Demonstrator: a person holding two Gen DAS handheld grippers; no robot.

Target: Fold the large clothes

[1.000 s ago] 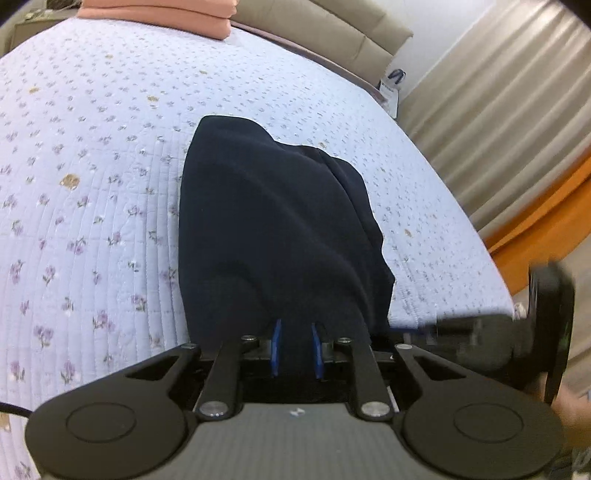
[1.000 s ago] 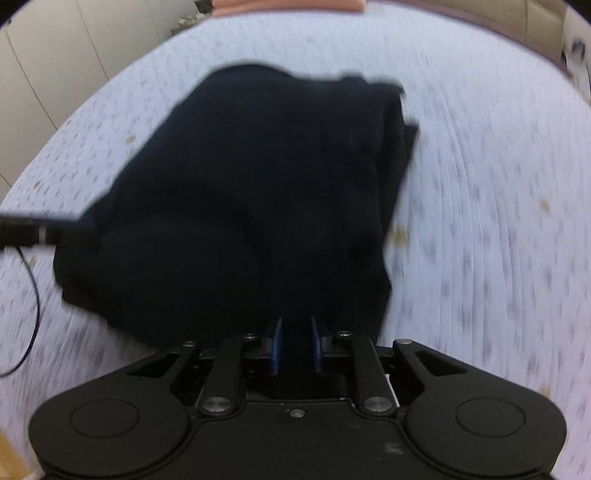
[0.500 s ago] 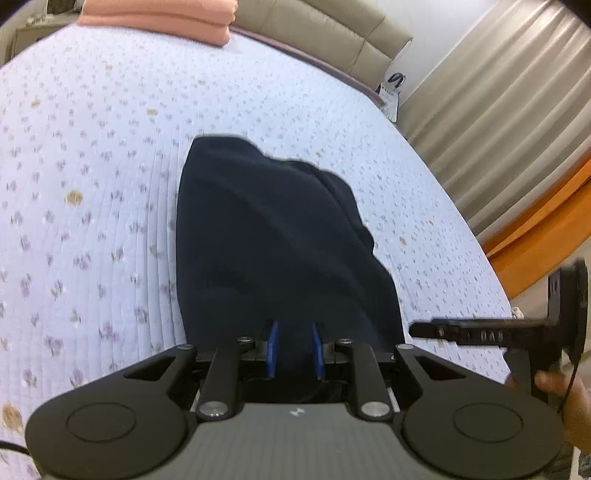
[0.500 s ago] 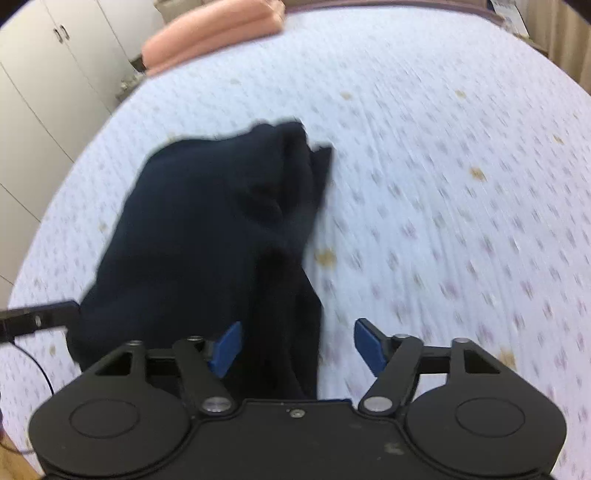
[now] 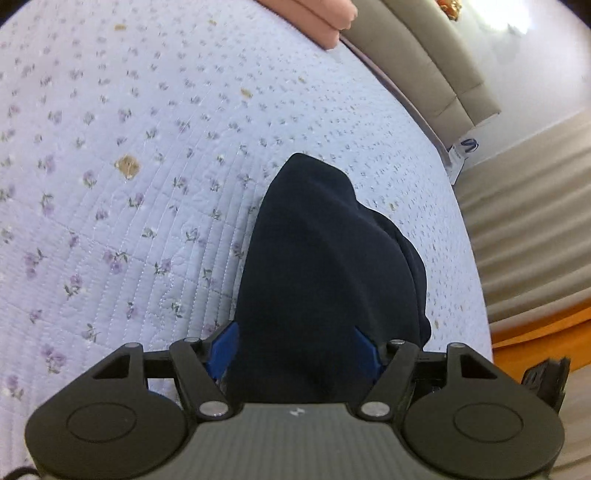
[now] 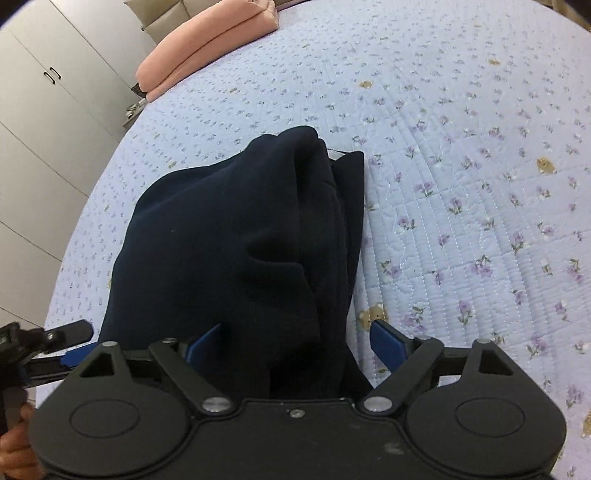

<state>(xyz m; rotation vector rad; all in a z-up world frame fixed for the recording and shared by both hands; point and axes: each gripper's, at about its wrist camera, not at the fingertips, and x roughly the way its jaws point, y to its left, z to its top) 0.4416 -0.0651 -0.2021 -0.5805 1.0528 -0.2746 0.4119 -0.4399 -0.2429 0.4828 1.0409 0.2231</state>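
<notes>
Two hand-held grippers point down at one dark navy garment (image 5: pixel 328 266) lying folded on a bed (image 5: pixel 110 184) with a lilac flowered quilt.

The left hand-held gripper (image 5: pixel 297 349) has its jaws opening; its blue pads (image 5: pixel 221 350) stand at either side of the near end of the garment, which lies between them, and no pad visibly presses on the cloth. From this gripper the garment stretches straight ahead, narrowing to a rounded far end. Further ahead and to the right lies a pink folded blanket (image 5: pixel 317 18) by the headboard (image 5: pixel 424 62); curtains (image 5: pixel 524 221) hang at the right.

The right hand-held gripper (image 6: pixel 295 343) is also opening, its jaws spread wide. The garment (image 6: pixel 229 251) sits between its pads (image 6: pixel 388 341), bunched toward the left one, with a clear gap of quilt showing beside the right pad. Stacked folded edges of the cloth run ahead along the garment's right side. To this gripper's left, the other gripper's fingers (image 6: pixel 70 332) reach toward the garment's left edge, and a person's hand (image 6: pixel 14 443) shows at the lower left corner. White wardrobe doors (image 6: pixel 48 110) stand far to the left, the pink blanket (image 6: pixel 207 40) ahead.
</notes>
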